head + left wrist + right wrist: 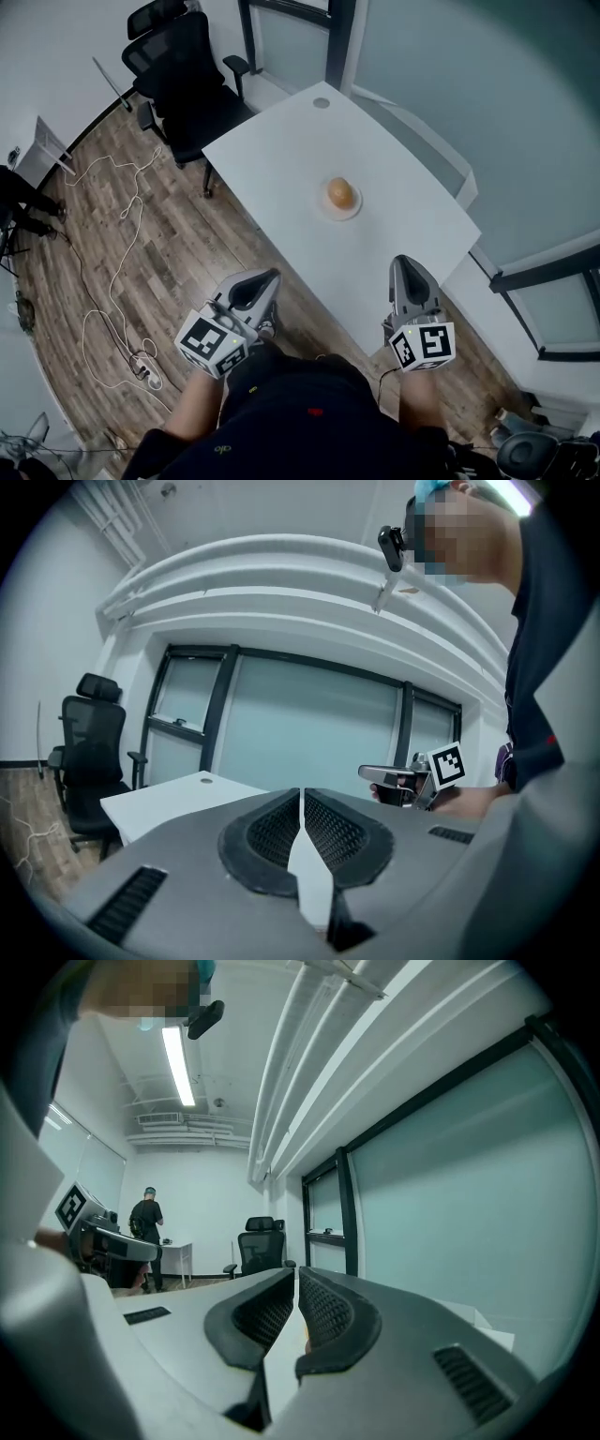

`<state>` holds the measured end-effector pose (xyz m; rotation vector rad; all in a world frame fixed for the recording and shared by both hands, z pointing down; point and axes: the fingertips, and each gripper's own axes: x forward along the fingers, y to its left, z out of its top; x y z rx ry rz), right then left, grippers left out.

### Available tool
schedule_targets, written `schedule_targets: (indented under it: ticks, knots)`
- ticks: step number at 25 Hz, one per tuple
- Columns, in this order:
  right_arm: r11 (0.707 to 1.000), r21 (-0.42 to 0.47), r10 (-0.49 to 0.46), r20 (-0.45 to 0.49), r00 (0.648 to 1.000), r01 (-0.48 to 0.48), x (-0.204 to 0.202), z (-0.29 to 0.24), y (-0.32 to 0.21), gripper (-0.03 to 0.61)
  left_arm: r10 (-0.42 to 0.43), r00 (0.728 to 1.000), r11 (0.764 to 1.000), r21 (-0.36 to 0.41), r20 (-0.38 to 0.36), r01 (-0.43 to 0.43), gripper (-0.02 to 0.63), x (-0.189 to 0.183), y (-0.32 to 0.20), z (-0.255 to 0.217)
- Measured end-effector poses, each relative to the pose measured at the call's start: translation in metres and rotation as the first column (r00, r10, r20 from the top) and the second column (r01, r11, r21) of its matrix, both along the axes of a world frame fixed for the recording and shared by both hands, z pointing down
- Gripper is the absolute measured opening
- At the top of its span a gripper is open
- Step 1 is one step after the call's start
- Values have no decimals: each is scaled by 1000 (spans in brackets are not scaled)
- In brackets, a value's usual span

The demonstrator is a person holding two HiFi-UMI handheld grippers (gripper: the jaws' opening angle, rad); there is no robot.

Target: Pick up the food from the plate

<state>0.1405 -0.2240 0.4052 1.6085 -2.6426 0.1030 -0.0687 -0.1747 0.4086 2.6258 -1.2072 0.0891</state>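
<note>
Round brown food (341, 192) sits on a small plate (353, 213) near the middle of the table (281, 150), well apart from left gripper (255, 284) and right gripper (411, 270), both clenched empty; probably light, soft, squashable, so pinch gently across its sides.

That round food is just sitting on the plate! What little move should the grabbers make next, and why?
Probably reach the right gripper forward over the table toward the round brown food. It lies untouched on its plate, well ahead of both grippers. The right one and the left gripper are shut and empty.
</note>
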Motion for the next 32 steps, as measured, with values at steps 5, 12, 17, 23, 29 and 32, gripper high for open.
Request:
schedule_targets:
  ticks: [5,12,17,23,29,32]
  knots:
    - [998,-9,69,-41,997,-69,-39,-6,-54,32,82,996,997,-3,-34,-82,34,-42,-69,3]
    - [988,-29,147,-79,986,-150,-96,-3,-115,33,204,979,979,-2,-16,-204,34,-88,-148,7]
    - [983,-109,139,-104,985,-150,-114,26,-141,34,243,970,970,-16,-11,-244,34,-97,-186,23]
    - [979,-183,67,-97,993,-84,-108,62,-171,34,266,964,962,-69,-3,-266,34,-71,-210,41]
    - [960,-276,-4,-153,988,-39,-99,113,-215,51,240,971,963,-131,15,-236,34,-54,-223,62]
    - [945,-326,-36,-179,983,-25,-99,149,-241,160,221,974,964,-158,42,-212,34,-47,-230,75]
